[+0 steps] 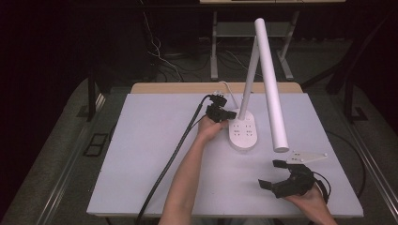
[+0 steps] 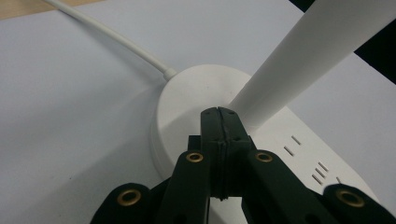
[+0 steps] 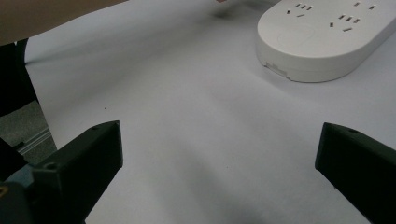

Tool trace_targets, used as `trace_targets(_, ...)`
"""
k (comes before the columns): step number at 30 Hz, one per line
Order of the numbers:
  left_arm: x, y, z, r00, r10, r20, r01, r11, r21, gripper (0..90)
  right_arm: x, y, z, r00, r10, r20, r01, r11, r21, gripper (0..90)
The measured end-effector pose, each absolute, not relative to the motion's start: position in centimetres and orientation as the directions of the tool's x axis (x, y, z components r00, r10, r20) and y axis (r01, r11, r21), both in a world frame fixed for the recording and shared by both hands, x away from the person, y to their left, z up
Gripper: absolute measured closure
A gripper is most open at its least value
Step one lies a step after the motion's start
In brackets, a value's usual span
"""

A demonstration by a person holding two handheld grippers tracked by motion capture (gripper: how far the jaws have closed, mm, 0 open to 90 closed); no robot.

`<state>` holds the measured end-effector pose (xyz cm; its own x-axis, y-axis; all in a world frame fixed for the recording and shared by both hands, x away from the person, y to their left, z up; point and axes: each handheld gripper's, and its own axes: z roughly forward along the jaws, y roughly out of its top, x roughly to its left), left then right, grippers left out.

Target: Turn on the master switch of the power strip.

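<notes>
A white desk lamp stands at the back middle of the table. Its oval base point(image 1: 244, 133) carries socket slots, and a slanted stem point(image 1: 250, 70) holds a long tube head point(image 1: 272, 84). My left gripper point(image 1: 230, 113) is shut with nothing in it, its tip point(image 2: 219, 113) over the round end of the base point(image 2: 187, 102), right by the foot of the stem point(image 2: 303, 60). My right gripper point(image 1: 272, 174) is open near the front right of the table, its jaws wide apart point(image 3: 222, 140) over bare surface, with the base's socket end point(image 3: 322, 42) farther off.
The lamp's white cord point(image 2: 107, 32) runs off the back of the base toward the wooden table edge. A black cable point(image 1: 173, 159) trails from the left gripper to the table's front edge. The white tabletop point(image 1: 141, 164) spreads wide on the left. The tube head overhangs the right side.
</notes>
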<state>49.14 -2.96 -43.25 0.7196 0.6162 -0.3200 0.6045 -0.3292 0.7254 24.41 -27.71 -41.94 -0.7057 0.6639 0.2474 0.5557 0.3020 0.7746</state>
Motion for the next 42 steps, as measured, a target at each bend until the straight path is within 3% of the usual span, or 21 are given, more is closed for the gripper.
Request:
trace_targets(6,49.07,-3.17,-43.19,0.721,0.624,-0.302,0.600,-0.344,0.722,90.0,24.39,-27.67,-41.92,-0.707,0.662,0.249,0.556,0.302,0.774,0.3)
trace_targets(15,49.39,-2.84,-43.65,0.692,0.618,-0.373,0.643,-0.294,0.707,90.0,24.38,-27.66,-41.88,-0.707,0.662,0.250,0.556,0.301,0.775,0.4)
trace_targets(19,49.11,-3.20,-43.41,0.710,0.630,-0.315,0.618,-0.343,0.707,90.0,24.34,-27.63,-41.84,-0.707,0.661,0.249,0.555,0.302,0.775,0.3)
trace_targets(23,49.35,-2.88,-43.67,0.680,0.626,-0.381,0.656,-0.288,0.698,90.0,24.32,-27.67,-41.81,-0.705,0.664,0.249,0.556,0.300,0.775,0.3)
trace_targets(42,49.13,-2.75,-43.65,0.649,0.656,-0.385,0.653,-0.221,0.724,90.0,24.41,-27.82,-41.87,-0.704,0.665,0.249,0.555,0.297,0.777,0.3)
